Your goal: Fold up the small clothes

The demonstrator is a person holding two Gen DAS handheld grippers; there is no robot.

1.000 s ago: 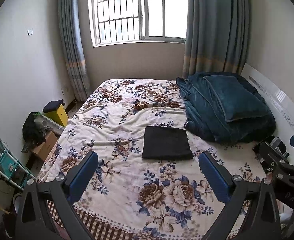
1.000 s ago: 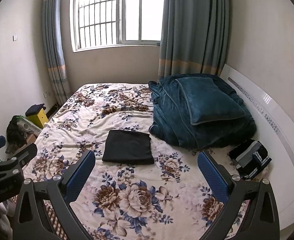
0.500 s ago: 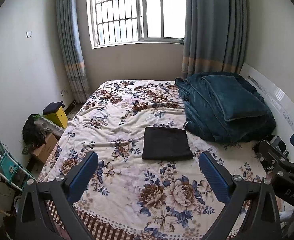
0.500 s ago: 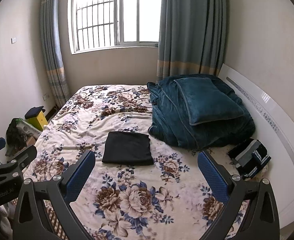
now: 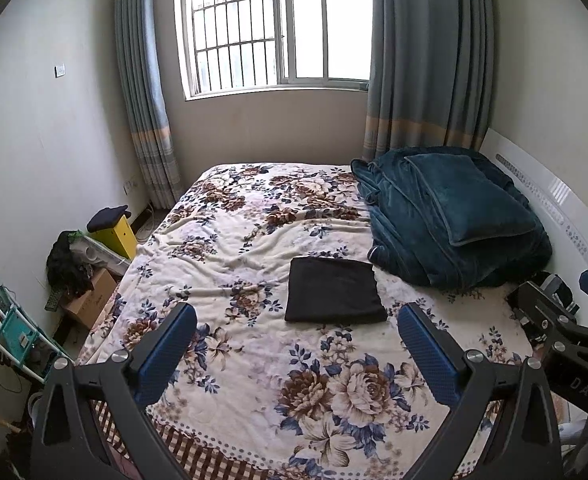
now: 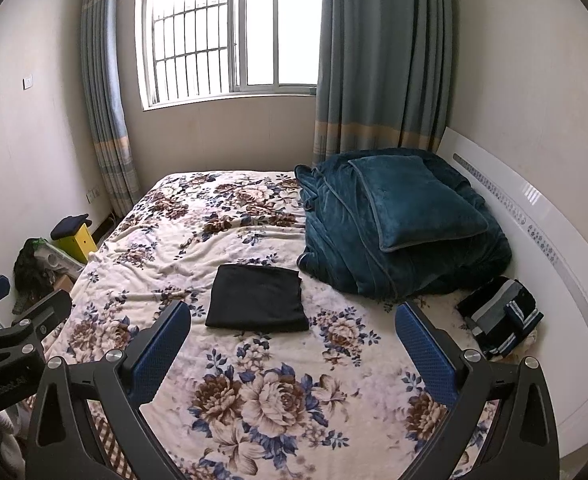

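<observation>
A bed (image 5: 253, 360) with a cream floral cover fills both views, under a barred window (image 5: 273, 28) with blue-grey curtains. A black garment (image 5: 334, 290), folded into a flat rectangle, lies on the middle of the bed, just beside a heap of dark teal bedding (image 5: 446, 220) with a matching pillow on top. The left claw (image 5: 294, 356) hovers over the near end of the bed with its blue-padded jaws spread wide and holding nothing; the garment sits beyond the gap between them, untouched. The right claw (image 6: 294, 352) is likewise spread wide and empty, with the garment just past its left finger. The right wrist view alone shows clearly a dark striped piece of clothing (image 6: 502, 316) bunched near the white headboard (image 6: 554, 248); in the left wrist view that spot is mostly hidden behind the right claw's frame. The left wrist view shows more of the floor beside the bed: a yellow box (image 5: 117, 232), a cardboard box (image 5: 89, 300) and a teal rack (image 5: 13, 332).
</observation>
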